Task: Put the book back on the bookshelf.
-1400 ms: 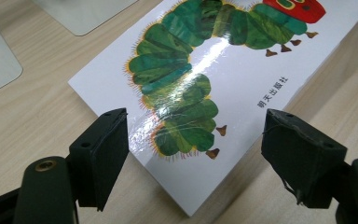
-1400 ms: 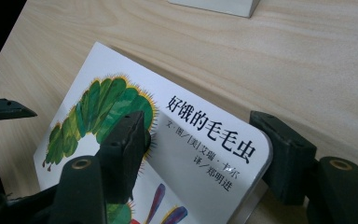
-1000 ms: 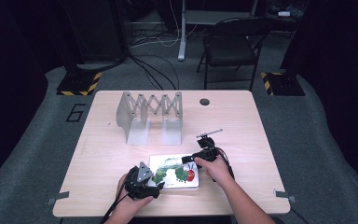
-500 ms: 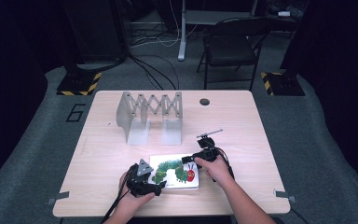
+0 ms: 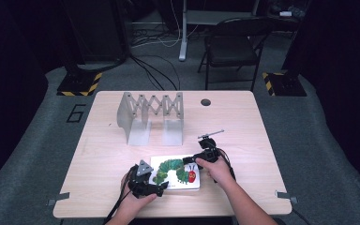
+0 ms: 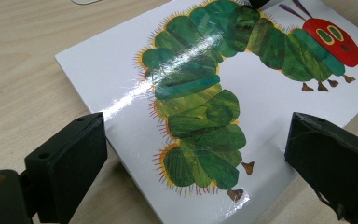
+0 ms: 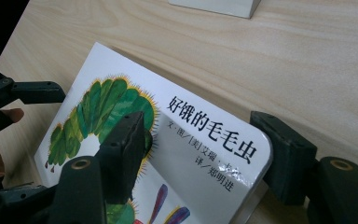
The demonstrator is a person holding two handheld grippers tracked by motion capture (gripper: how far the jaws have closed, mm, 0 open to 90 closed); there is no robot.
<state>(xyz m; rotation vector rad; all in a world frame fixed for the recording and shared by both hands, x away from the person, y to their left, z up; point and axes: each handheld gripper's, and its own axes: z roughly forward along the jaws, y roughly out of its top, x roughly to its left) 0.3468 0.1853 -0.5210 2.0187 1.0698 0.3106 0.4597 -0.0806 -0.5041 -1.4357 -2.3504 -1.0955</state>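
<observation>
A white board book (image 5: 176, 172) with a green caterpillar on its cover lies near the table's front edge. My left gripper (image 5: 161, 187) is at the book's near left corner. In the left gripper view its jaws (image 6: 198, 140) have just been opening and stand wide on either side of that corner of the book (image 6: 214, 93), with neither pad touching it. My right gripper (image 5: 192, 161) is at the far right corner. In the right gripper view it (image 7: 200, 140) is shut on the book (image 7: 121, 98), one jaw on the cover and the other against the rounded corner.
A grey folding rack (image 5: 150, 115) stands upright behind the book toward the table's middle. A thin metal rod (image 5: 211, 134) lies just beyond my right gripper, and a dark round hole (image 5: 206, 102) sits near the far edge. A folding chair (image 5: 229, 42) stands beyond the table.
The left gripper's jaws have spread apart at the book's near corner. The book and the right gripper stay where they were.
</observation>
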